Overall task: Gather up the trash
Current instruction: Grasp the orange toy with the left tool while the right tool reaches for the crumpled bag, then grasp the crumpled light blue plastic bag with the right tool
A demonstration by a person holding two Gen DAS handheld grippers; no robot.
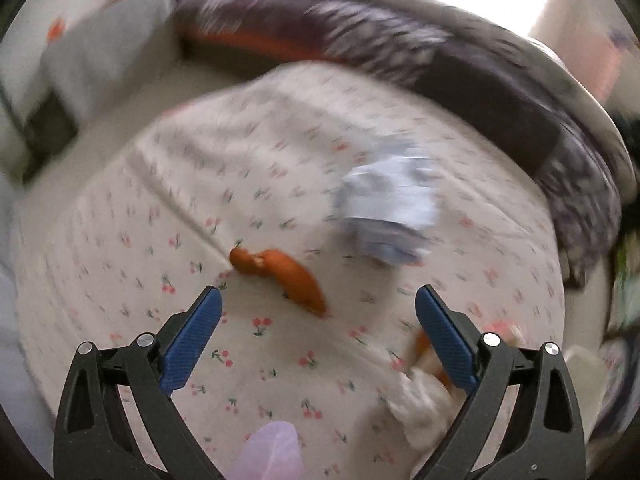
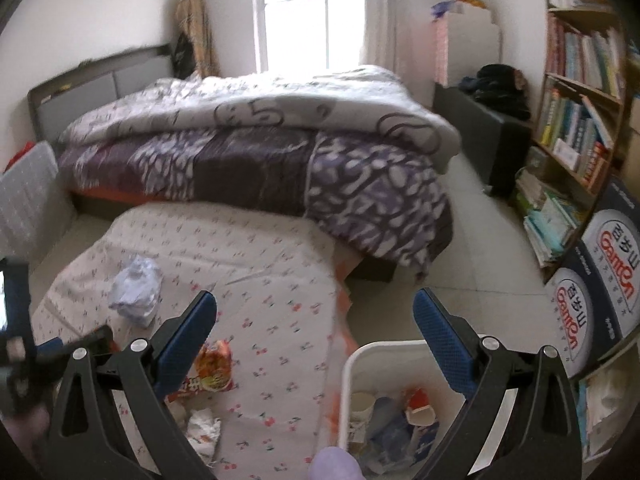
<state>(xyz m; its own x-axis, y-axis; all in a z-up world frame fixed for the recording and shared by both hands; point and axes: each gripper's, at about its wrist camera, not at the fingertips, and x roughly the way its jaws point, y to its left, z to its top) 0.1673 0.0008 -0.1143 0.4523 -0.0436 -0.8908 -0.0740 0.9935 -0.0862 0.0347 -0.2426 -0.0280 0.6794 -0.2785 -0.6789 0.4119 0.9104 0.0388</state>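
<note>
The trash lies scattered on a table draped in a cherry-print cloth [image 2: 248, 264], set against the foot of a bed, so everything sits within reach from one standing spot. The left tongs [image 1: 318, 308] are spread wide and empty, poised above an orange peel [image 1: 280, 276] that rests on the cloth just ahead of the gap between the blue pads; that looks like the piece being lined up. Just beyond it to the right lies a crumpled blue-white paper [image 1: 386, 216], and near the right pad a white tissue wad [image 1: 420, 404] with another orange scrap beside it. The left view is smeared, so finer detail cannot be told.

The right tongs [image 2: 316, 312] are likewise spread and hold nothing. They hang over the table's edge and a white waste bin [image 2: 384, 350] standing on the floor just beside it, already holding cups and wrappers, probably placed there to keep each carry short. A red snack wrapper [image 2: 212, 368] waits near the left pad.
</note>
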